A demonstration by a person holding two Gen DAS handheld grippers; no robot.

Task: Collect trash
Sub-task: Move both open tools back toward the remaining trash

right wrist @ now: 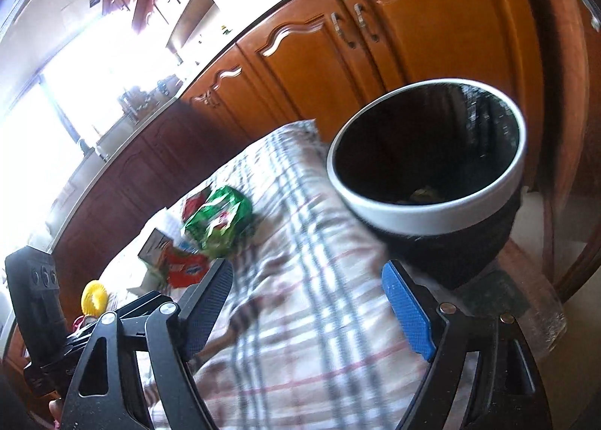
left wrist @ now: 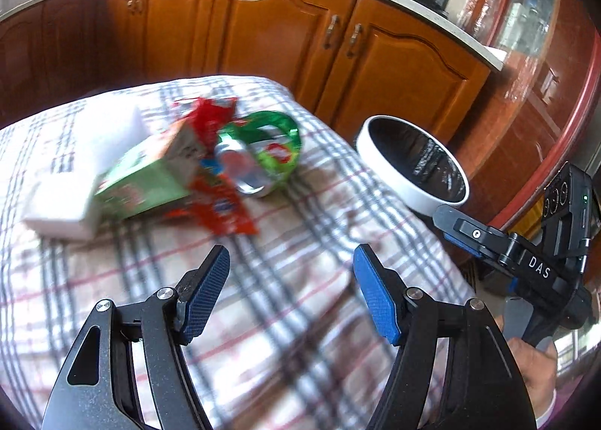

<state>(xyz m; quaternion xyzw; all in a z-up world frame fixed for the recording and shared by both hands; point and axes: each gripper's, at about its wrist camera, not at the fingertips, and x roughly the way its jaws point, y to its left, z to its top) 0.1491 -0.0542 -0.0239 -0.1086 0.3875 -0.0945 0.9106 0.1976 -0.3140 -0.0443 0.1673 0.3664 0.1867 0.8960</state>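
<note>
The trash lies heaped toward the table's far edge: a green carton (left wrist: 146,182) on its side, long axis running from the near left to the far right, with a crushed can (left wrist: 244,170), a green bag (left wrist: 270,144) and red wrappers (left wrist: 221,204) against it. The bin (left wrist: 409,167) stands off the table's right edge. The left gripper (left wrist: 291,287) tilts downward over the checked cloth (left wrist: 308,317), jaws apart, empty. The right gripper (right wrist: 308,302), jaws spread and empty, angles down near the bin.

Left wrist view angled down over the plaid-clothed table (left wrist: 300,279), crumpled wrappers (left wrist: 225,159) near at eleven o'clock, white-rimmed black bin (left wrist: 413,167) at two o'clock, right wrist view close beside that bin (right wrist: 428,212), both sharing cloth (right wrist: 300,317), wrappers (right wrist: 218,219), wooden cabinets (left wrist: 263,28).
</note>
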